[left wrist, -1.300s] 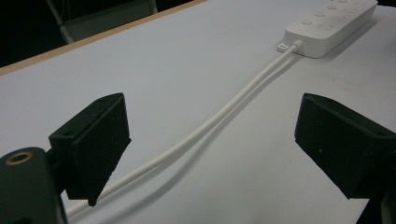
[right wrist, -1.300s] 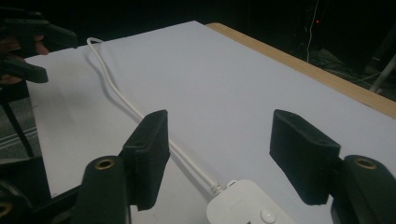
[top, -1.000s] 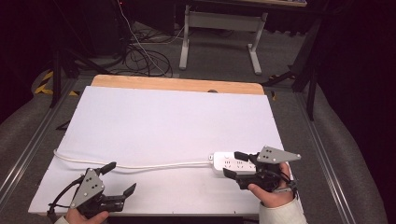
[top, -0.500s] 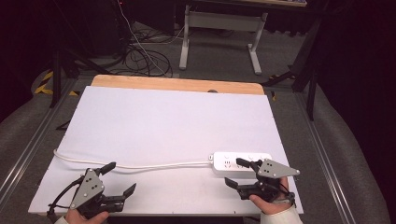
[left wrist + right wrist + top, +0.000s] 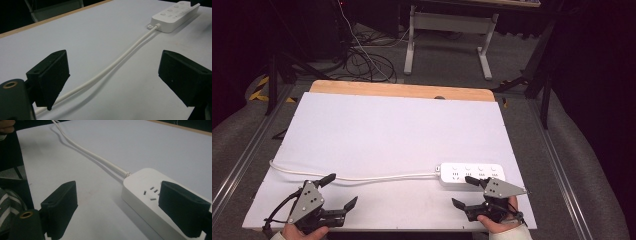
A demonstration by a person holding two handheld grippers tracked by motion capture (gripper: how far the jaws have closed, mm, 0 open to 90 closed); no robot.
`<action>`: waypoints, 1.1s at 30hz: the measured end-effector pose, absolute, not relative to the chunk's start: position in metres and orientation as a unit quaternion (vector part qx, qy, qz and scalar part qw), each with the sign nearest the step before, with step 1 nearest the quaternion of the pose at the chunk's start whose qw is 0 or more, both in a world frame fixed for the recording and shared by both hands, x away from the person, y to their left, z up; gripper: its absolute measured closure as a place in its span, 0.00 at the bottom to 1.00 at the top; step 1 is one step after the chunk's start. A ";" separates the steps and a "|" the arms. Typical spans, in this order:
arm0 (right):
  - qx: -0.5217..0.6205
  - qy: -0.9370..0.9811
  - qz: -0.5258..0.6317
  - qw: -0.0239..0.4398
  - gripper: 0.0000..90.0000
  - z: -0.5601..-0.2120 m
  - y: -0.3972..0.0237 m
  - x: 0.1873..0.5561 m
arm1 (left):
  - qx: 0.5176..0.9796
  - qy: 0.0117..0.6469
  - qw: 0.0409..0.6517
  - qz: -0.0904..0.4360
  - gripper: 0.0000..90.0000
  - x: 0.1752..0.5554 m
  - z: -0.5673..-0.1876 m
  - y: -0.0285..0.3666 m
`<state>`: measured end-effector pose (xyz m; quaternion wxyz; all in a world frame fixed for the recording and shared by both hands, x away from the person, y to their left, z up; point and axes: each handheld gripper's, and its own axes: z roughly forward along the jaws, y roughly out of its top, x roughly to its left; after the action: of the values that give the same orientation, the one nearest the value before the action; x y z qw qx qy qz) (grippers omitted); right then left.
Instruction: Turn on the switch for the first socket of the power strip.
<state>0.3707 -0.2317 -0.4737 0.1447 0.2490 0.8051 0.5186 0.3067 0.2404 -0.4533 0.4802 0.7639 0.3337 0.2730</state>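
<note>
A white plastic power strip (image 5: 472,174) with a long white cable (image 5: 362,176) lies flat at about four o'clock on the white-topped table (image 5: 387,130). The right hand-held gripper (image 5: 464,191) sits at five o'clock just beside the strip's near edge; its jaws have just been opening and stand released, clear of the strip. The left hand-held gripper (image 5: 341,191), at seven o'clock, is released too, with the cable running between its jaws untouched.

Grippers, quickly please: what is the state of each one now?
Left gripper: open, holding nothing.
Right gripper: open, jaws just opening, nothing between them.
</note>
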 end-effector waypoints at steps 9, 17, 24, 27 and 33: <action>0.257 0.811 0.507 0.138 0.16 -0.485 -0.230 0.370 | 0.767 0.336 0.476 0.267 0.11 0.308 -0.455 0.240; 0.250 0.804 0.517 0.156 0.13 -0.478 -0.235 0.369 | 0.764 0.347 0.477 0.261 0.11 0.310 -0.456 0.241; 0.236 0.806 0.517 0.166 0.13 -0.475 -0.233 0.367 | 0.766 0.338 0.471 0.276 0.12 0.310 -0.456 0.240; 0.237 0.805 0.516 0.172 0.13 -0.474 -0.234 0.367 | 0.767 0.336 0.469 0.282 0.12 0.310 -0.457 0.240; 0.237 0.806 0.516 0.168 0.14 -0.475 -0.232 0.366 | 0.762 0.339 0.476 0.278 0.12 0.309 -0.456 0.241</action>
<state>0.3662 -0.2323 -0.4750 0.1684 0.2371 0.8059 0.5157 0.3088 0.2410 -0.4562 0.4760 0.7624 0.3388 0.2782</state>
